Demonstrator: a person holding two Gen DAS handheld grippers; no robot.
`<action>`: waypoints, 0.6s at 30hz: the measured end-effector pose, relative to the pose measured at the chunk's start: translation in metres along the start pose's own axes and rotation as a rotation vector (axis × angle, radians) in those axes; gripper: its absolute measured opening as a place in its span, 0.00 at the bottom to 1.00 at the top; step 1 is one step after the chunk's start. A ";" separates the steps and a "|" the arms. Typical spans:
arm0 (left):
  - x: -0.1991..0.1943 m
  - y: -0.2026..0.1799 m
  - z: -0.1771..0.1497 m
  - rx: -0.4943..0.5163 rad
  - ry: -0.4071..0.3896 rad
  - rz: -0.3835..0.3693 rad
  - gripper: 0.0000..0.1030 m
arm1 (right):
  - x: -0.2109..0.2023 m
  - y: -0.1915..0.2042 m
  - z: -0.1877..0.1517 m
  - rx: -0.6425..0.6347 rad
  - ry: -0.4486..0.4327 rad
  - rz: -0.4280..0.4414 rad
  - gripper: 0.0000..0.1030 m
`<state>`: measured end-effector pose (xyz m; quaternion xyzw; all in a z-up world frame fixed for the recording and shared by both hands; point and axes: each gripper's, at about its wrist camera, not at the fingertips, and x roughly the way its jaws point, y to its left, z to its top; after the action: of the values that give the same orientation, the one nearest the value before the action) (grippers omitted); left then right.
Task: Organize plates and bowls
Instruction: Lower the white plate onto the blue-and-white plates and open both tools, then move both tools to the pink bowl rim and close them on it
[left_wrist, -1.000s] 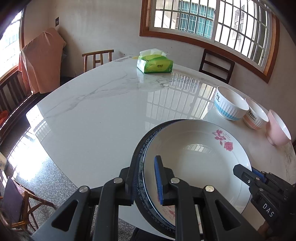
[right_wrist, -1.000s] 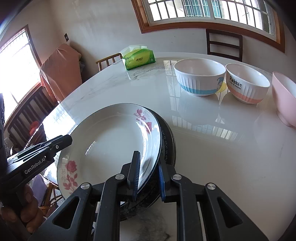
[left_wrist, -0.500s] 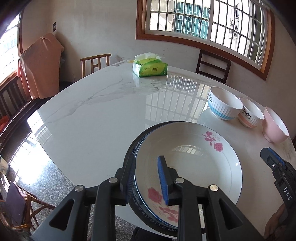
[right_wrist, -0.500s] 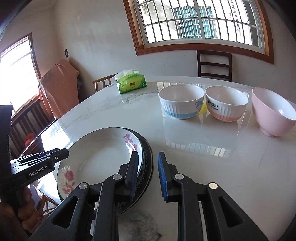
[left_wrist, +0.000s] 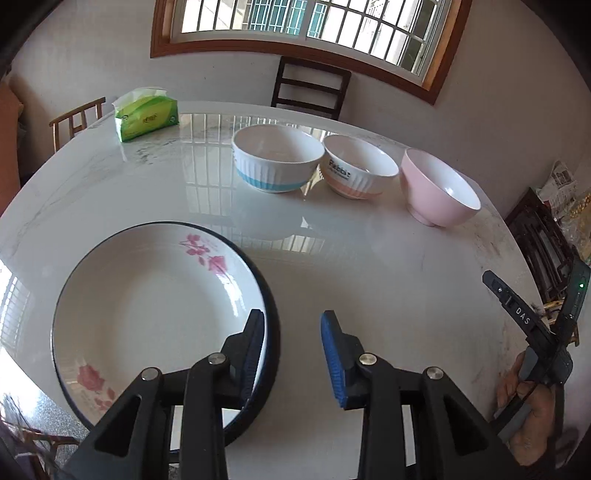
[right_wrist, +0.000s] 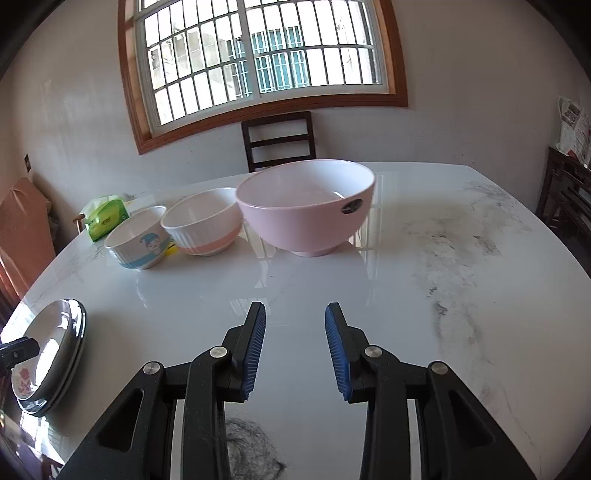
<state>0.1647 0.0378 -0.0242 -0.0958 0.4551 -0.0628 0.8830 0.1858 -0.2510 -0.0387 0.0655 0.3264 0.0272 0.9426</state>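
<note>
Facing the pink bowl (right_wrist: 306, 206), your right gripper (right_wrist: 294, 350) hangs with fingers spread and empty, lined up on the nearest of three bowls standing in a row. Your left gripper (left_wrist: 293, 356) is also spread, holding nothing, one finger over the rim of the plates (left_wrist: 155, 306), which sit stacked near the table (left_wrist: 369, 280) edge. Plates look sorted; the bowls likely need nesting.
</note>
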 end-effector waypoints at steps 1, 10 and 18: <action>0.006 -0.009 0.005 -0.002 0.024 -0.037 0.31 | 0.003 -0.014 0.000 0.032 0.025 -0.010 0.33; 0.056 -0.091 0.086 0.004 0.179 -0.292 0.33 | 0.011 -0.094 0.019 0.199 0.104 0.043 0.38; 0.116 -0.129 0.153 -0.104 0.275 -0.313 0.37 | 0.043 -0.118 0.107 0.245 0.253 0.190 0.56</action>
<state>0.3534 -0.0942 -0.0005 -0.2015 0.5533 -0.1881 0.7860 0.2871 -0.3753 0.0012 0.2062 0.4353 0.0843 0.8723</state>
